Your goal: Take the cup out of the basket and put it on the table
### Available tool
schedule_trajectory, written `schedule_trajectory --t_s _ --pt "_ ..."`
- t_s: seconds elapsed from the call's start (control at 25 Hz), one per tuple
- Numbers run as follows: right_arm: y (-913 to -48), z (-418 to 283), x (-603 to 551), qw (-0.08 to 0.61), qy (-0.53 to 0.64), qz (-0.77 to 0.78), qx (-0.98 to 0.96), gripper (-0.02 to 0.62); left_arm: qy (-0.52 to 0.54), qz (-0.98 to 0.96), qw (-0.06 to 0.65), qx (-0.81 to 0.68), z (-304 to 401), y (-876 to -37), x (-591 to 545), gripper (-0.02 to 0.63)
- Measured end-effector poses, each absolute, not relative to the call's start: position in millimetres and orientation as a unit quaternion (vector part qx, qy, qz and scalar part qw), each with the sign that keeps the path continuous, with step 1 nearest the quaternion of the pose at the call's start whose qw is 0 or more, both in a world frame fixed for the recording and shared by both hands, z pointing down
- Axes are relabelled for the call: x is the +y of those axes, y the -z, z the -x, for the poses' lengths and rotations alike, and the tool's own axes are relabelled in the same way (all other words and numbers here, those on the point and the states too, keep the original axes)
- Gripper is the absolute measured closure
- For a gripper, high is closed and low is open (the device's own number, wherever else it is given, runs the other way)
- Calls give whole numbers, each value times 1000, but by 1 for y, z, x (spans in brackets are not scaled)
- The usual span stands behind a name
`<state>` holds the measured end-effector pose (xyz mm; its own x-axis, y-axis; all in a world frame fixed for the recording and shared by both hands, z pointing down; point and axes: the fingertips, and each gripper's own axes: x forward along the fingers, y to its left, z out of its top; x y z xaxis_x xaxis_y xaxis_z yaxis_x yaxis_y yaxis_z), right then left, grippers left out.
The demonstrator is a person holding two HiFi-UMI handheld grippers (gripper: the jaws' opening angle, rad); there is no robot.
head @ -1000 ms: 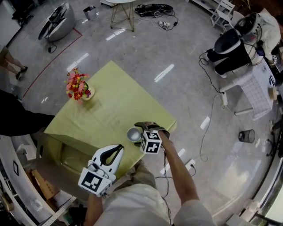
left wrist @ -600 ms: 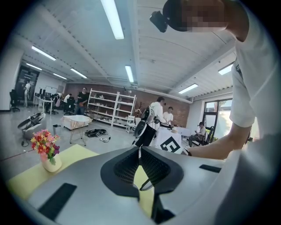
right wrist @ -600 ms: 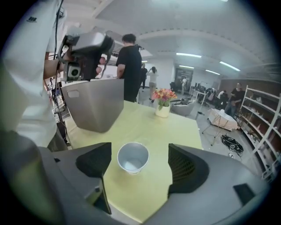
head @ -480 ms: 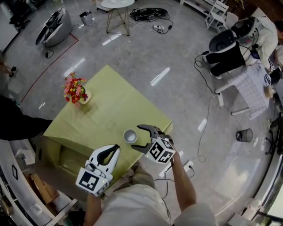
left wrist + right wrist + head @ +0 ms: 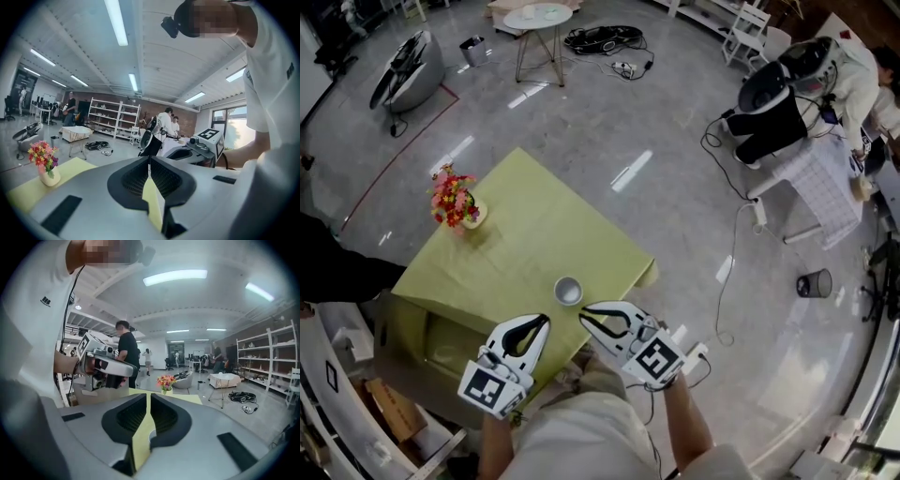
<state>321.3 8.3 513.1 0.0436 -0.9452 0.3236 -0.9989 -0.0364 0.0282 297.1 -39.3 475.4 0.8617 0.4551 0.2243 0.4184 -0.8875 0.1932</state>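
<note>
A small grey metal cup [image 5: 568, 291] stands upright on the yellow-green table [image 5: 534, 225], close to its near edge. My right gripper [image 5: 585, 314] is just off that edge, a short way from the cup and apart from it. Its jaws are closing and hold nothing; in the right gripper view [image 5: 148, 397] they meet at the tips. To the left of it, my left gripper [image 5: 545, 321] hangs over the table's near edge, shut and empty, as the left gripper view [image 5: 149, 161] also shows. No basket is in view.
A vase of red and pink flowers [image 5: 455, 202] stands at the table's far left corner. A person in dark clothing [image 5: 337, 262] stands at the left side. A round side table [image 5: 539, 19], cables [image 5: 600, 39] and a small bin [image 5: 817, 282] are on the floor around.
My right gripper drew back from beside the cup toward my body and its wide-open jaws came together. The cup stayed on the table. The left gripper barely moved.
</note>
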Motion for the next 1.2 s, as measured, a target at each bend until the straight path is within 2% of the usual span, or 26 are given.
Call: schedule_trajectory --t_s 0.12,0.28,1.2 --pt "-508 -313 14 100 -107 -715 -684 587 -133 -961 71 232 -292 -475 -34 583" --pt "-508 -302 18 80 -110 -716 -684 589 -134 -960 73 233 -285 -477 -30 582" --pt "-504 -281 21 68 -103 -737 -665 589 -132 -958 67 245 -268 -480 -24 583"
